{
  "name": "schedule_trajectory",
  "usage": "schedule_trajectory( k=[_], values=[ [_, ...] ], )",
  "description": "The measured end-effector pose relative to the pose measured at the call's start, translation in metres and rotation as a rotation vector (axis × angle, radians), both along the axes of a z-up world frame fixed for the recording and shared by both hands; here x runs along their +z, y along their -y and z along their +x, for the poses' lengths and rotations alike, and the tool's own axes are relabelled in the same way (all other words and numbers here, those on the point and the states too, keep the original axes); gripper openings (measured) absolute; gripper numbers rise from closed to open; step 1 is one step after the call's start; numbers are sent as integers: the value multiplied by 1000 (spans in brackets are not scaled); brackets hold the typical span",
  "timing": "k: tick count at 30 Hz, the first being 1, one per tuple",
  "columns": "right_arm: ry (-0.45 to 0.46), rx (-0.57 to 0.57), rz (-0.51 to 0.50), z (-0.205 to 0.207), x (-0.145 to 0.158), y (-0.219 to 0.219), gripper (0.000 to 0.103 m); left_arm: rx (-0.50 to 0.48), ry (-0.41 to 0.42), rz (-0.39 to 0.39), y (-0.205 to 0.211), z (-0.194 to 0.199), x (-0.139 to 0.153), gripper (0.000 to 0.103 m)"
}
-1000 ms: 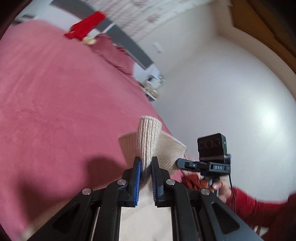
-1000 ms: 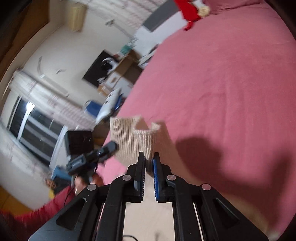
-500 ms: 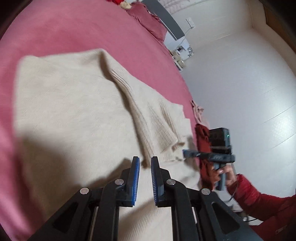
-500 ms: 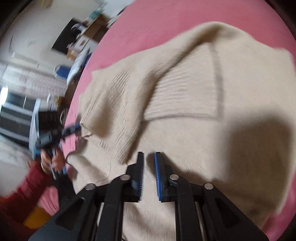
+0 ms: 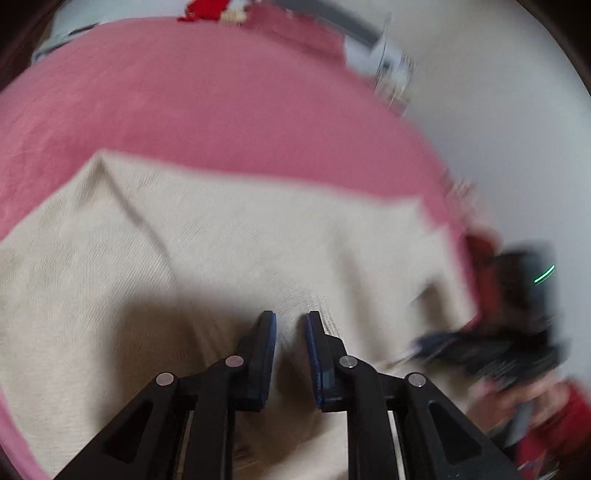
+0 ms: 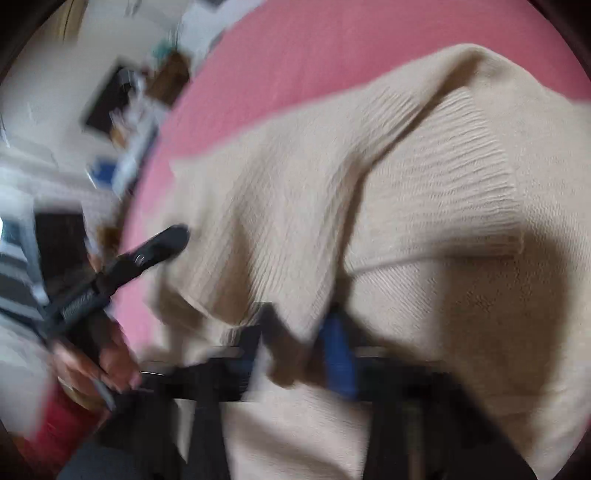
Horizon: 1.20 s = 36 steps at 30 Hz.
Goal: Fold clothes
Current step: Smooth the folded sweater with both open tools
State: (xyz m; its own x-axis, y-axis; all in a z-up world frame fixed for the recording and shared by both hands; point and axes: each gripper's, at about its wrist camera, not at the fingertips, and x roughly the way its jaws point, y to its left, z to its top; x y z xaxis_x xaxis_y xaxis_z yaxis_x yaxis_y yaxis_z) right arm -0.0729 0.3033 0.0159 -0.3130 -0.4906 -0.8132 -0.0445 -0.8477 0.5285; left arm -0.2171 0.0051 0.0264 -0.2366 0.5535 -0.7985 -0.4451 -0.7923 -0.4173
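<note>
A cream knit sweater (image 5: 229, 236) lies spread on the pink bed (image 5: 184, 110); it also fills the right wrist view (image 6: 406, 206), with a ribbed cuff (image 6: 461, 177) folded across its body. My left gripper (image 5: 291, 321) is open and empty just above the sweater. My right gripper (image 6: 299, 332) is blurred by motion, its jaws apart, low over the sweater's near edge and holding nothing. The right gripper also shows at the right of the left wrist view (image 5: 498, 347). The left gripper shows at the left of the right wrist view (image 6: 147, 254).
A red item (image 5: 207, 9) and a pink pillow (image 5: 295, 33) lie at the head of the bed. A white wall (image 5: 498, 129) is to the right. Cluttered furniture and boxes (image 6: 129, 110) stand beyond the bed's left side.
A second ago both grippers held the sweater up by its ribbed edges. They let go, the sweater dropped flat on the bed, and both grippers now move quickly over it, open.
</note>
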Motion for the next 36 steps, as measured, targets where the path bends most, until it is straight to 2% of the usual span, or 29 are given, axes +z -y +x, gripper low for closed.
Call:
schedule_trajectory(
  k=[3, 6, 7, 9, 11, 12, 14, 16, 19, 22, 26, 28, 29, 30, 31, 33, 34, 36],
  values=[
    [-53, 4, 31, 18, 15, -23, 6, -43, -36, -24, 12, 10, -7, 14],
    [-8, 3, 29, 30, -4, -46, 6, -68, -39, -15, 17, 13, -9, 14],
    [-7, -1, 30, 32, -5, -53, 8, -70, -34, -13, 17, 13, -8, 14],
    [-35, -23, 65, 36, 8, -64, 19, -60, -6, 4, 21, 10, -1, 14],
    [-130, -43, 117, 35, 32, -66, 31, -41, -5, 38, 24, 12, 4, 15],
    [-194, -45, 125, 32, 46, -61, 34, -41, -30, 62, 23, 12, 12, 15],
    [-315, -24, 84, 23, 69, -42, 35, -35, -79, 86, 17, 11, 22, 16],
    [-355, 23, 36, 6, 74, -19, 39, -18, -91, 85, 6, 3, 19, 16],
    [-333, 81, 50, -21, 59, 12, 39, 4, -24, 44, -3, -7, -7, 16],
    [-268, 119, 111, -46, 32, 30, 38, -7, -31, 74, 4, -2, -19, 16],
    [-297, 35, 16, -24, 19, -13, 35, -34, -12, 94, 24, 12, -20, 16],
    [-293, -29, -12, -4, 28, -29, 41, -21, -45, 44, 35, 19, -10, 16],
    [-311, -61, -2, 4, 35, -33, 52, -1, -79, 43, 34, 24, 0, 16],
    [-338, -79, 9, 13, 42, -34, 58, 19, -113, 43, 32, 28, 10, 17],
    [-350, -69, 42, 19, 46, -29, 58, 44, -143, 33, 32, 33, 16, 18],
    [-327, -10, 176, 18, 49, -7, 58, 9, -141, -101, 21, 37, 8, 21],
    [-322, 33, 267, 21, 48, 4, 57, -8, -140, -168, 16, 40, 3, 21],
    [-330, 153, 507, 36, 40, 25, 57, -65, -213, -252, 9, 55, 1, 21]
  ],
)
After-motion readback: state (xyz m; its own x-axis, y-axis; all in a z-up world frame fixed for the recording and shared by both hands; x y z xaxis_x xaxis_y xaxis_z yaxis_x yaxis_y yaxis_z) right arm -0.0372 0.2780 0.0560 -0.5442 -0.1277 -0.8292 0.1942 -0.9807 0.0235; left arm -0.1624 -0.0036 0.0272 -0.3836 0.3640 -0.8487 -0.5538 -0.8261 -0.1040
